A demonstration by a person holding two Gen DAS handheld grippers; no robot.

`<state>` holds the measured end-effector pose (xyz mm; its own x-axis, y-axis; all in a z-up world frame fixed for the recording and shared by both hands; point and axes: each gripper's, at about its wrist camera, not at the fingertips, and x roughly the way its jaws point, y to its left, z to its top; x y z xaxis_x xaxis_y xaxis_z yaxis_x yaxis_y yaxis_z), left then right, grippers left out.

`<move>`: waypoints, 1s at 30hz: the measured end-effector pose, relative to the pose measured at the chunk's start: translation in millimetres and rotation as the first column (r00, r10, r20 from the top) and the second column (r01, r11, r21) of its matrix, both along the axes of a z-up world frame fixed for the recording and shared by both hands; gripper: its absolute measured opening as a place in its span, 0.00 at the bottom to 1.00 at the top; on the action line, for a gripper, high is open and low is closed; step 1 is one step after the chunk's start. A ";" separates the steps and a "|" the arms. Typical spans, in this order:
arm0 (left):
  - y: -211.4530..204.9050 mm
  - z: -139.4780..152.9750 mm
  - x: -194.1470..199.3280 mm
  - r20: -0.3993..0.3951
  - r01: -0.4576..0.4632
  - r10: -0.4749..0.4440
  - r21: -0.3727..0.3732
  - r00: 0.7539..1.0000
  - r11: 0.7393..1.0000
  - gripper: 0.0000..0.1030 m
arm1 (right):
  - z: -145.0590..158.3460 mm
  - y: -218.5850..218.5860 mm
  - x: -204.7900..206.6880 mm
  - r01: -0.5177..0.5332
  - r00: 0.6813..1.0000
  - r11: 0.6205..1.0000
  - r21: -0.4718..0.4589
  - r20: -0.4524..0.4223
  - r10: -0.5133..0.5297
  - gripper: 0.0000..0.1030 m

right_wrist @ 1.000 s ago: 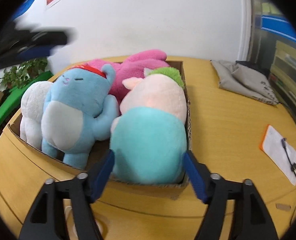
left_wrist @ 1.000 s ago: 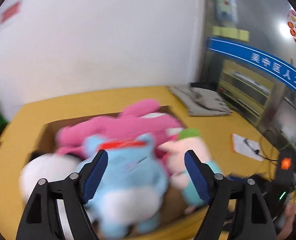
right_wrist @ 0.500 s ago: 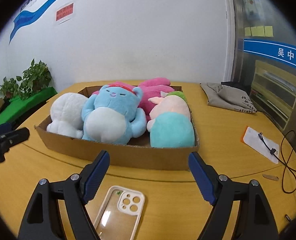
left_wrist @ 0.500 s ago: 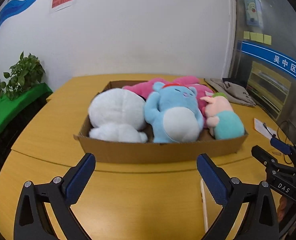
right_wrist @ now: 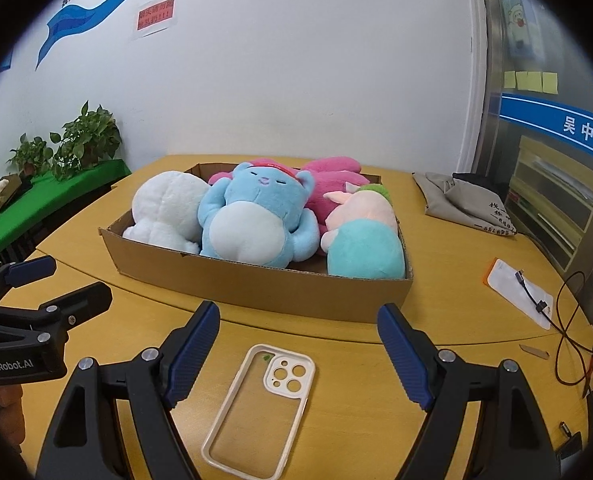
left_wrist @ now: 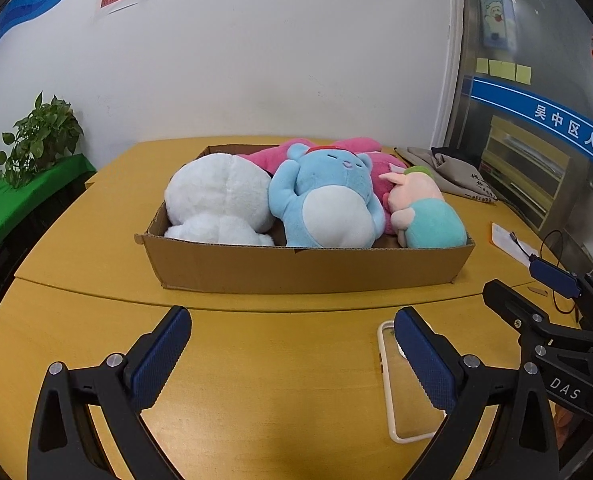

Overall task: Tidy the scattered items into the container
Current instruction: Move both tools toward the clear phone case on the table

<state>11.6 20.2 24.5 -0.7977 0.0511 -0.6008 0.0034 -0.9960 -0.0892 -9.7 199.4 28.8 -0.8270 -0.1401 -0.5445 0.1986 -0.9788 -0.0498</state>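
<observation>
A shallow cardboard box on the yellow table holds several plush toys side by side: a white one, a blue one, a pink one behind them, and a pink-and-teal one. My left gripper is open and empty, hovering over bare table in front of the box. My right gripper is also open and empty, with a clear phone case lying flat on the table below its fingers. Each gripper shows at the edge of the other's view.
A grey cloth bag lies at the table's back right. A white packet with a cable and loose wires sit at the right edge. Potted plants stand on a green shelf to the left. A white wall stands behind the table.
Both grippers have drawn back from the box, leaving the blue and teal plush toys lying in it. The left jaws stand wider. The phone case has come into view.
</observation>
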 end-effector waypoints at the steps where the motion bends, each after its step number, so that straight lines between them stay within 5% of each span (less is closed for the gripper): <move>1: 0.4 -0.5 0.9 0.001 0.002 -0.002 0.002 1.000 1.000 1.00 | -0.1 -0.3 1.3 0.001 1.000 1.000 0.002 0.000 -0.001 0.79; 22: 17.7 -4.8 0.7 0.026 0.067 -0.067 0.022 0.997 0.998 1.00 | -2.8 13.0 9.4 0.025 0.999 1.000 -0.013 0.022 -0.025 0.79; 30: 22.7 -21.8 -4.1 0.083 0.108 -0.112 0.053 0.990 0.993 1.00 | -26.5 38.7 3.7 0.072 0.994 0.997 -0.016 0.083 -0.070 0.79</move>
<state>7.5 42.9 2.7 -0.7311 0.1666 -0.6616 -0.0966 -0.9852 -0.1414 -6.0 238.1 2.3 -0.7873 -0.0934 -0.6094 0.1313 -0.9912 -0.0177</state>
